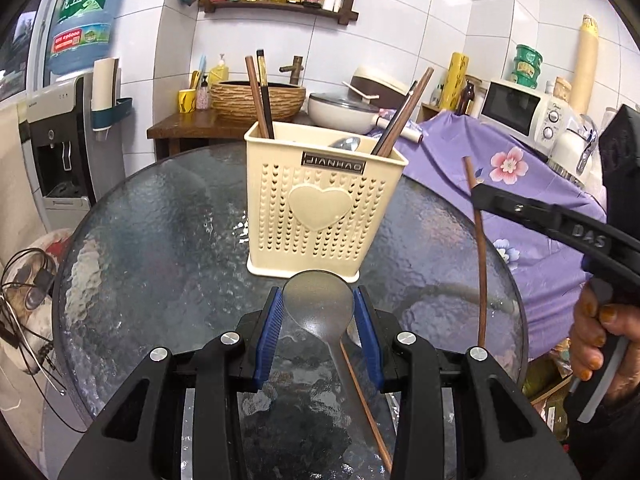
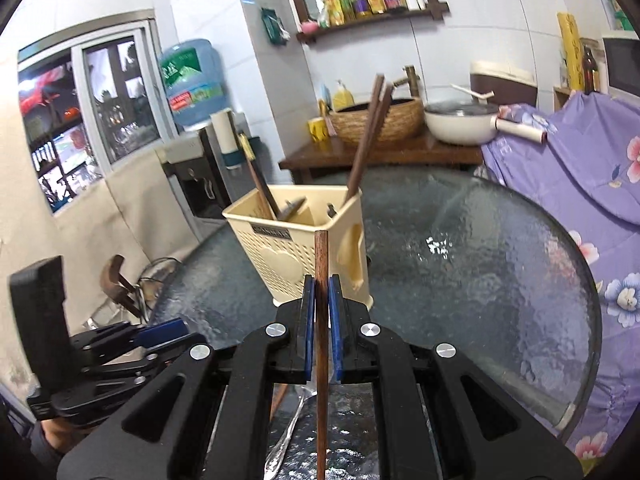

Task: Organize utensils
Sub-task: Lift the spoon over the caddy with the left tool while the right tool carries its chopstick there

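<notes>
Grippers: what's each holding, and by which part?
Left gripper holds a clear spoon by its bowl. Right gripper holds a brown chopstick near its top end.

Utensil holder (image 1: pixel 320 204) stood on glass table (image 1: pixel 160 240), chopsticks (image 1: pixel 260 96) and spoon (image 1: pixel 346 143) inside (separate compartments); behind it, basin (image 1: pixel 256 100) on wooden counter (image 1: pixel 188 126).

Held chopstick (image 2: pixel 321 320) lower end cut by frame edge; metal spoon (image 1: pixel 346 143) in holder (image 1: pixel 320 200) mostly hidden, possibly ladle.
</notes>
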A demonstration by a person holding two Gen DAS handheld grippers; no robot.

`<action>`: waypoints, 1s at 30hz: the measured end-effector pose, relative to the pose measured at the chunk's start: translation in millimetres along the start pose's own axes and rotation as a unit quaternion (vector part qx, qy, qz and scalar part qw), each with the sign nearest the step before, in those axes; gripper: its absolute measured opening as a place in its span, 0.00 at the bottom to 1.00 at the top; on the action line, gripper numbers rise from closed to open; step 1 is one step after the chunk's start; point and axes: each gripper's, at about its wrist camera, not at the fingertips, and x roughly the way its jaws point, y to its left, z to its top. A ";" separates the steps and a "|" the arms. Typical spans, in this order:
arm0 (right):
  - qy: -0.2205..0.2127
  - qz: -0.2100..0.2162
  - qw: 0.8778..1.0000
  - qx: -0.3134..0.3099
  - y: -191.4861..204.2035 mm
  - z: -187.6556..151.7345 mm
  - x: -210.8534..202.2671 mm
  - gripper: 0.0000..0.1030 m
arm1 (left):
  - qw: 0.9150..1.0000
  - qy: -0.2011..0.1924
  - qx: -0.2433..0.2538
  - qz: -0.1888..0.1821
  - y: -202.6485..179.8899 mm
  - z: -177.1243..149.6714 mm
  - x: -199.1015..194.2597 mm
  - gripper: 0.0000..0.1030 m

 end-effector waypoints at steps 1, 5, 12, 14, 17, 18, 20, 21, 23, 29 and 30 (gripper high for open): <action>-0.003 0.002 1.000 -0.001 1.6 0.7 -4.5 0.07 | 1.000 -0.002 0.000 -0.001 0.5 0.8 -0.6 0.34; -0.013 0.015 1.000 0.002 1.5 4.9 -19.6 0.07 | 1.000 -0.010 0.000 -0.006 2.1 4.4 -7.6 0.34; -0.031 0.020 0.999 -0.013 7.1 13.4 -35.1 0.07 | 1.000 -0.027 0.001 -0.010 4.2 15.2 -16.0 0.34; -0.034 0.022 0.999 -0.017 9.6 16.5 -37.6 0.08 | 1.000 -0.029 0.002 -0.012 3.8 17.7 -17.8 0.34; -0.040 0.025 0.999 -0.020 10.5 21.8 -41.6 0.07 | 0.999 -0.034 0.006 -0.011 2.8 22.6 -20.4 0.34; -0.042 0.028 0.999 -0.021 9.6 24.9 -43.0 0.07 | 0.999 -0.038 0.007 -0.011 2.6 25.9 -21.9 0.34; -0.046 0.031 0.998 -0.025 11.9 30.5 -45.2 0.07 | 0.999 -0.042 0.009 -0.013 1.7 31.0 -23.4 0.34; -0.048 0.031 0.998 -0.028 13.2 33.4 -46.0 0.07 | 0.999 -0.045 0.011 -0.014 1.0 35.3 -24.4 0.34; -0.053 0.032 0.997 -0.034 16.4 41.0 -47.8 0.07 | 0.999 -0.049 0.018 -0.014 -0.4 42.1 -25.7 0.34; -0.058 0.046 0.996 -0.049 27.0 64.5 -48.5 0.08 | 0.997 -0.072 0.030 -0.007 1.7 67.6 -31.7 0.34; -0.061 0.047 0.996 -0.052 28.3 72.5 -48.6 0.07 | 0.996 -0.079 0.029 -0.007 3.5 77.8 -33.9 0.34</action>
